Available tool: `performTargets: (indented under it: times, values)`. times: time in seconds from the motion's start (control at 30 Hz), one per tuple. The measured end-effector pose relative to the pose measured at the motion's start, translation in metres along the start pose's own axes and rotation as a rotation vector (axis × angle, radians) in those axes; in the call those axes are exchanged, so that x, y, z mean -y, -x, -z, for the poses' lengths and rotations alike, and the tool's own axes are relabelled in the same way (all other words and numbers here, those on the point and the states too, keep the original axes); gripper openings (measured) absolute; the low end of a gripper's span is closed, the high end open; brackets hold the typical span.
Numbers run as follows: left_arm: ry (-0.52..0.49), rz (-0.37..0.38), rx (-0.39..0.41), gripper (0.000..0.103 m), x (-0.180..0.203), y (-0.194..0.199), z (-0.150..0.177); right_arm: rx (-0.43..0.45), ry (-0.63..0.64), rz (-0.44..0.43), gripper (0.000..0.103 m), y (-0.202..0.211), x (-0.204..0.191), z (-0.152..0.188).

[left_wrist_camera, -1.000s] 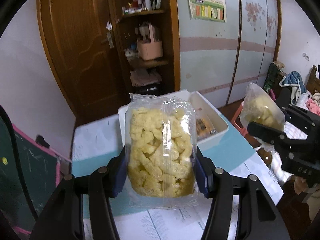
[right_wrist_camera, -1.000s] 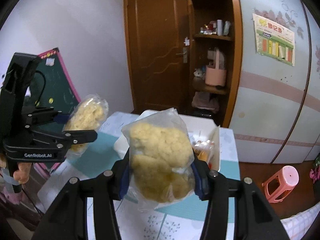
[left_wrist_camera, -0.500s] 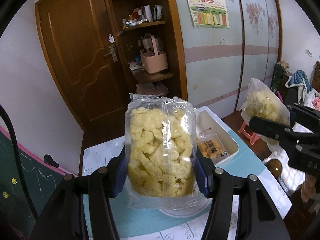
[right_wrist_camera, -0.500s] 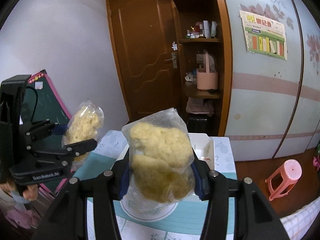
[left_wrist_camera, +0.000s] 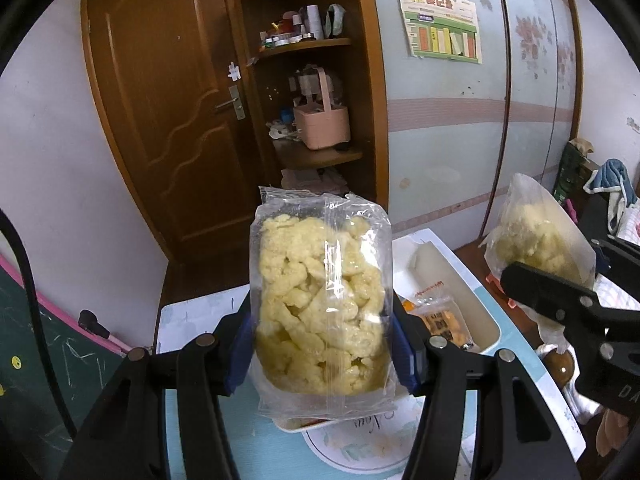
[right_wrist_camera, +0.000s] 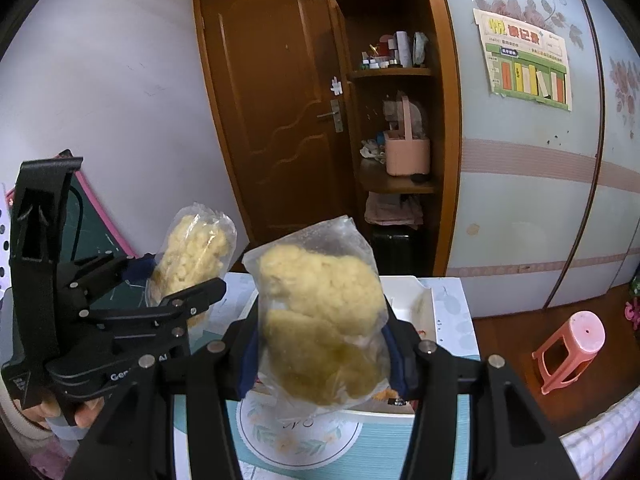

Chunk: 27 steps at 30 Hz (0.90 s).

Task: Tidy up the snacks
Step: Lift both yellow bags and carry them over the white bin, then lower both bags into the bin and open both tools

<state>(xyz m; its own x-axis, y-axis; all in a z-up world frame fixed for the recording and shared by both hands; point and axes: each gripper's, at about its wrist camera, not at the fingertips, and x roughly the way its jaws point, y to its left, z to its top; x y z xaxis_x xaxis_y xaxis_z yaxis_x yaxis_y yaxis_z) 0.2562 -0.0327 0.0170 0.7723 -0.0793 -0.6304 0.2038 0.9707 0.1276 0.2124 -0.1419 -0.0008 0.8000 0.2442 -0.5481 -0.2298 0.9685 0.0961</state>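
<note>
**Two Bags Aloft Over the Desk**

From the left wrist view, the left hand-held gripper [left_wrist_camera: 322,354] was clamped on a clear bag of yellow puffed sticks [left_wrist_camera: 320,300], its blue pads pressing the bag's two sides and the bag standing upright between them. Beneath it lay a round plate [left_wrist_camera: 360,452] on the desk [left_wrist_camera: 188,320], and past the bag, toward the desk's far right corner, stood a white bin [left_wrist_camera: 468,280] with a small orange snack packet [left_wrist_camera: 442,322] inside. Out at the right edge of this view, the other bag hung well above the desk in the second gripper.

From the right wrist view, the right hand-held gripper [right_wrist_camera: 320,354] was closed on a clear bag of pale yellow puffs [right_wrist_camera: 320,320], squeezed at its lower half and leaning a little to the right. The white bin sat right behind it at the desk's far edge, mostly hidden by the bag. The left gripper showed to the left, its bag held up beside a chalkboard [right_wrist_camera: 92,224].

The risks, to my eye: slick film could slide out of the pads before either bag reached the bin, and hard clamping might crush the puffs. With both bags heading for one bin, the grippers could also knock together, or a bag could catch the rim and drop onto the plate.
</note>
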Motion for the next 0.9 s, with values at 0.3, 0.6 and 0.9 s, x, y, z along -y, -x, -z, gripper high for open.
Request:
performTargets:
  times: [0.3, 0.6, 0.9]
  values:
    - [0.026, -0.014, -0.017, 0.057, -0.005, -0.032, -0.007, -0.024, -0.04, 0.037, 0.051, -0.026, 0.007, -0.009]
    - [0.05, -0.027, -0.06, 0.057, -0.009, -0.069, -0.005, -0.07, -0.074, 0.075, 0.051, -0.056, 0.015, -0.011]
    - [0.06, -0.071, -0.129, 0.073, -0.012, -0.103, 0.003, -0.146, -0.072, 0.111, 0.052, -0.095, 0.02, -0.003]
